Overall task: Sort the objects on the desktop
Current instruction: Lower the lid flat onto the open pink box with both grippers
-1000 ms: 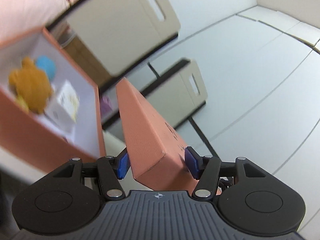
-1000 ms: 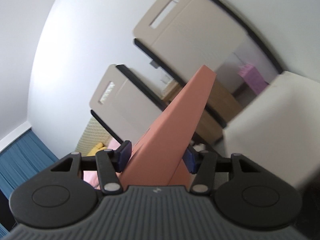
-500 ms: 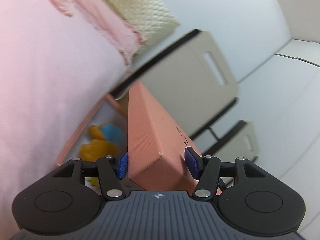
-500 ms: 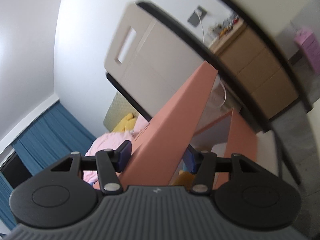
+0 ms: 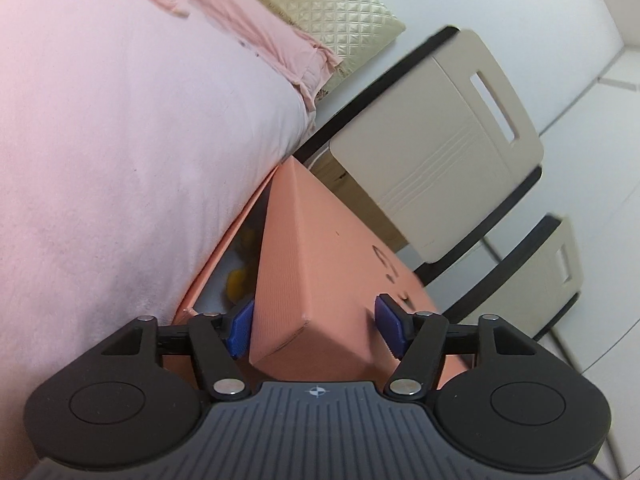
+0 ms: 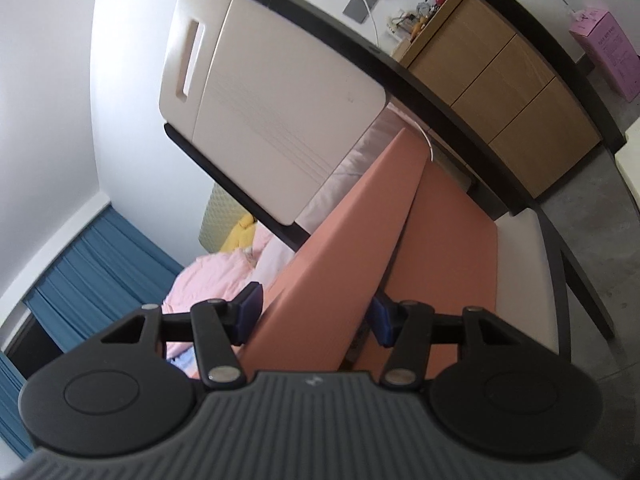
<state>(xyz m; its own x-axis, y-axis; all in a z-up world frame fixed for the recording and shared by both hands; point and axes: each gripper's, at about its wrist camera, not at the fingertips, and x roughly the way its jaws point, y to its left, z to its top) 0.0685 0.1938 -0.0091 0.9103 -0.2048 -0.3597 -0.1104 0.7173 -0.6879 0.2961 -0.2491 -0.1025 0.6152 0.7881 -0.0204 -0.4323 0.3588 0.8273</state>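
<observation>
A bedroom fills the background: a bed under a pale pink blanket [image 5: 120,140], beige chairs with slotted backs [image 6: 256,104] and a wooden drawer cabinet [image 6: 504,80]. In front of the bed stands the open salmon cardboard box [image 5: 208,268], with something yellow [image 5: 236,278] half hidden inside; what carries it stays out of sight. The matching salmon ribbed-card lid [image 5: 332,272] hangs tilted over the box, near its rim, its corner clamped in the left claw [image 5: 314,330] and an edge pinched in the right claw [image 6: 314,316]. The lid looks rigid, light, finely ribbed, with a small dark mark on top. If the claws tilt unevenly, it could catch the rim and jam crooked.
</observation>
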